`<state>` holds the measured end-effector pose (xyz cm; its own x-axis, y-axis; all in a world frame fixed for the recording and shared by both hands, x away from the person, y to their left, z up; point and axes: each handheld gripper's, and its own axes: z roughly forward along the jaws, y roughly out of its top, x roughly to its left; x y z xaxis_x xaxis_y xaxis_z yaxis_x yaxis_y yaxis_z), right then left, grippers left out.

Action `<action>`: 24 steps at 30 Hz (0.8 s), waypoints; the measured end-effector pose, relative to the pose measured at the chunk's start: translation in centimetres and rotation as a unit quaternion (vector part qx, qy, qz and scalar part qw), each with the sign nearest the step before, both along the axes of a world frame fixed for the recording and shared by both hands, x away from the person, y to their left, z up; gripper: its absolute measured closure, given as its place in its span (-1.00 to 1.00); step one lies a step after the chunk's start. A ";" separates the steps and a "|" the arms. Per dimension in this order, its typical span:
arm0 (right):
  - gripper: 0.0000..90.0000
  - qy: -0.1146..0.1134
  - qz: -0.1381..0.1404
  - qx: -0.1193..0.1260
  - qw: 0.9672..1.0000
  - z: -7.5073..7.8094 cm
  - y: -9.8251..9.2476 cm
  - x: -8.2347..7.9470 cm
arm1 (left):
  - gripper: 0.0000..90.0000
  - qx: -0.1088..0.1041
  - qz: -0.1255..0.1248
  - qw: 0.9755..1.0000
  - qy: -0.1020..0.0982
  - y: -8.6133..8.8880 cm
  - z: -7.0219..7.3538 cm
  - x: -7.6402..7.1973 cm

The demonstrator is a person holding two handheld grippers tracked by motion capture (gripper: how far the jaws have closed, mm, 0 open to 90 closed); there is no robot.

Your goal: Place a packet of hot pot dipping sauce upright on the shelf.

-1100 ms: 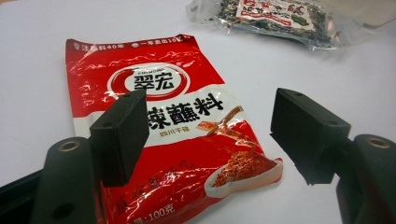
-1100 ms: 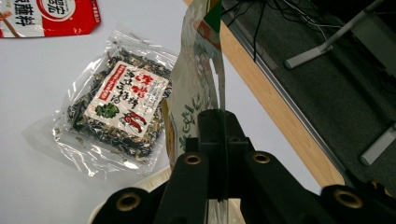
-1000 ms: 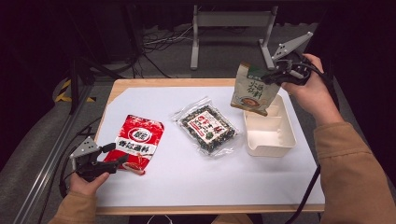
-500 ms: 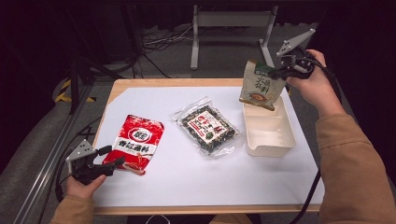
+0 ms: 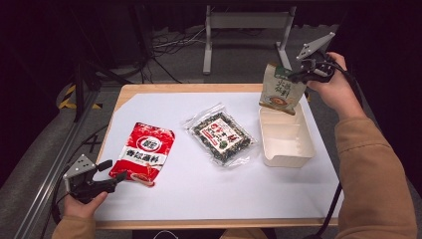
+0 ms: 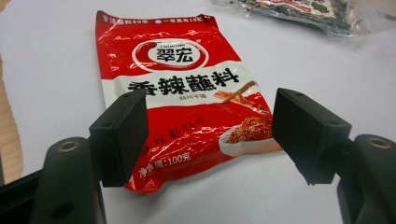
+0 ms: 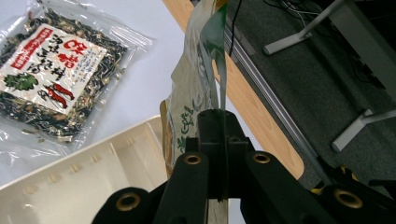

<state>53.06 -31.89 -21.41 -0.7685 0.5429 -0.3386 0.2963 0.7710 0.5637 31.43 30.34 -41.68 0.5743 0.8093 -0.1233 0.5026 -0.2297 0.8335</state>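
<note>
Clear packet [image 6: 308,11] cut off at top

Metal frame [image 5: 246,22]: top centre, grey legs on dark floor.
Cables [image 5: 171,45]: upper left of centre, behind the table.
Yellow-black tape [image 5: 67,99]: left edge, on the floor.

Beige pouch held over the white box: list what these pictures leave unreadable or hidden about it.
- Beige pouch, high view: its print is too small to read.
- Right gripper view: the pouch is seen edge-on, so its front face is turned away, and the right gripper covers its pinched edge.
- White box: whether the pouch's bottom touches the far wall cannot be told.
</note>
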 end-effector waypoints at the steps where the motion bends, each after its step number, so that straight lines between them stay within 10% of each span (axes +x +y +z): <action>1: 1.00 0.002 -0.002 -0.004 1.000 -0.2 -0.1 0.3 | -0.37 0.001 0.001 1.000 0.000 0.0 0.0 0.0; 24: 0.99 0.014 -0.019 -0.040 0.999 -1.5 0.5 2.2 | -0.37 0.001 0.003 1.000 0.002 0.0 -0.1 0.0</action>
